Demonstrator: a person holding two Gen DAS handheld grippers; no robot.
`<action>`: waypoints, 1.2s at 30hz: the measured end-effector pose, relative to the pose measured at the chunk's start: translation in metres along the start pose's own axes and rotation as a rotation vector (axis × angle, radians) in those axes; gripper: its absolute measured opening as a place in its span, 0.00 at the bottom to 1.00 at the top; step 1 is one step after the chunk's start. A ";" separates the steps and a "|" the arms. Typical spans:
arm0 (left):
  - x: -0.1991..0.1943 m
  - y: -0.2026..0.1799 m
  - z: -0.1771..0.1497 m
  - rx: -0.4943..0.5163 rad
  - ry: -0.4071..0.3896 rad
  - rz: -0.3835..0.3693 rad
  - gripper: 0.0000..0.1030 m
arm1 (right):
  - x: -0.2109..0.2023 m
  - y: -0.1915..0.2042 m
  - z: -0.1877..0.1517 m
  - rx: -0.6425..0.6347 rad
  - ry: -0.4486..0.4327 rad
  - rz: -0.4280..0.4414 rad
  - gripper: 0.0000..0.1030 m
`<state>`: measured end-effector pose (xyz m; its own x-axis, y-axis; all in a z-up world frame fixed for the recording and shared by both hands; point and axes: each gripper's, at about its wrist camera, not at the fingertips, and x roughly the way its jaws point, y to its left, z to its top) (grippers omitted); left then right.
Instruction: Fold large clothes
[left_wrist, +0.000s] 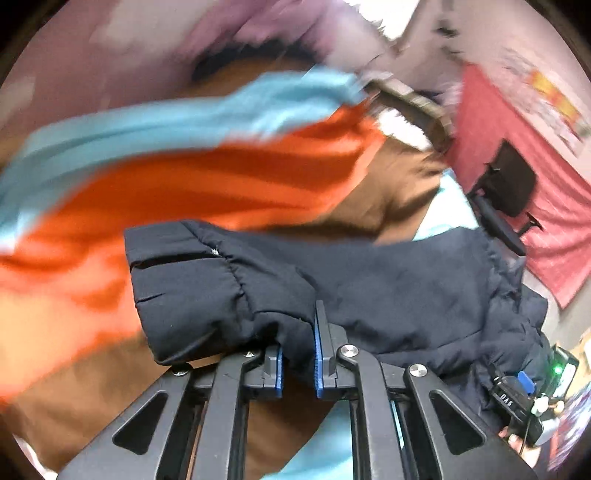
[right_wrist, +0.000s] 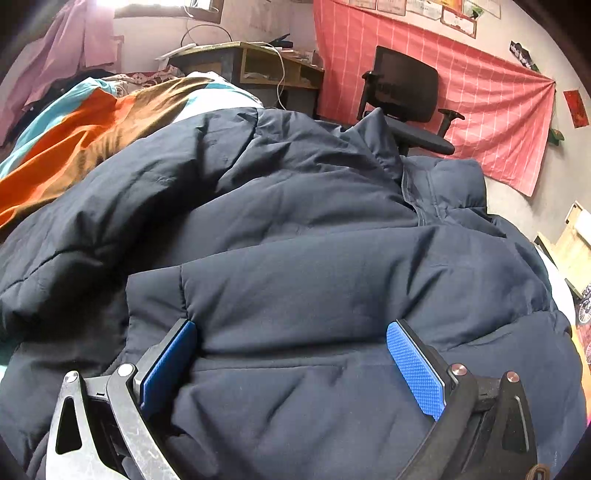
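On the bed lies one dark navy puffer jacket (right_wrist: 295, 229), spread over an orange, brown and light-blue bedspread (right_wrist: 74, 125). Left tongs (left_wrist: 298, 354) are clenched on a pinch of its sleeve cuff (left_wrist: 207, 288), while right tongs (right_wrist: 291, 365) stand released, pads wide over the jacket's body. Only the right view sharply shows one black office chair (right_wrist: 402, 96) and one wooden desk (right_wrist: 258, 62).

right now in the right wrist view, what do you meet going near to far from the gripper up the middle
right gripper, jaws wide apart → navy puffer jacket bulging between the pads → jacket collar → black office chair → pink checked cloth on the wall
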<state>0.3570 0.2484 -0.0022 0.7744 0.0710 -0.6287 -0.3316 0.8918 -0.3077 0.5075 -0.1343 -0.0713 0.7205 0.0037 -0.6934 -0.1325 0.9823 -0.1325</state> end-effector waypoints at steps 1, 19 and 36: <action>-0.009 -0.009 0.006 0.035 -0.046 -0.021 0.09 | 0.000 0.000 0.000 -0.001 0.002 0.000 1.00; -0.079 -0.254 0.006 0.587 -0.180 -0.657 0.08 | -0.098 -0.138 0.009 0.267 -0.062 0.075 1.00; 0.001 -0.401 -0.154 0.938 0.220 -0.815 0.08 | -0.132 -0.283 -0.033 0.590 -0.038 0.095 1.00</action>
<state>0.4079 -0.1782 0.0103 0.4378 -0.6426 -0.6288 0.7778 0.6215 -0.0935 0.4272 -0.4190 0.0346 0.7495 0.0929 -0.6555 0.1947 0.9154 0.3524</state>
